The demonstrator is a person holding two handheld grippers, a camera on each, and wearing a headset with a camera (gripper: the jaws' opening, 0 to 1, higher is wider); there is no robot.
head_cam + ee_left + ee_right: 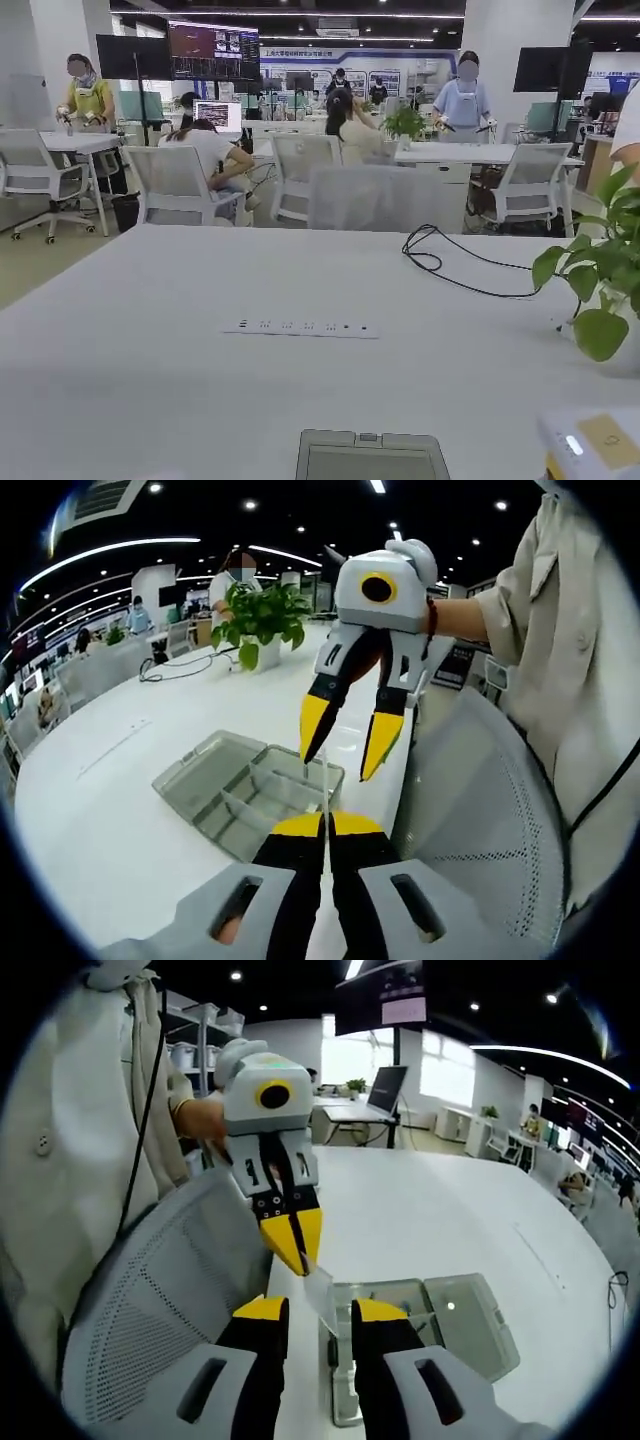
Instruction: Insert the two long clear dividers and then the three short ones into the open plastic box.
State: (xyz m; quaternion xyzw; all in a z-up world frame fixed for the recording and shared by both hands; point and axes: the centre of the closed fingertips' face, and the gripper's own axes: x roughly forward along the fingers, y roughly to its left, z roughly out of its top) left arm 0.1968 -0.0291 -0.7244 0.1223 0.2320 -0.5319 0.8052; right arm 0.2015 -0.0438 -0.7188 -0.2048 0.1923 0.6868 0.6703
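My left gripper (325, 825) is shut on a thin clear divider (325, 785), which I see edge-on rising from its yellow tips. In the right gripper view the left gripper (297, 1245) points down and pinches the divider (320, 1298) by its top corner. My right gripper (320, 1310) is open, and the sheet hangs between its two jaws without a visible grip. From the left gripper view the right gripper (345, 755) has its jaws spread on either side of the sheet's far edge. The open clear plastic box (250, 790) (400, 1330) lies on the white table below, lid flat beside it. Its edge (372, 455) shows in the head view.
A grey mesh chair back (470, 810) (170, 1290) stands right under the grippers at the table's edge. A potted plant (600, 270), a black cable (450, 265) and a flush power strip (300, 327) are on the table. People work at desks behind.
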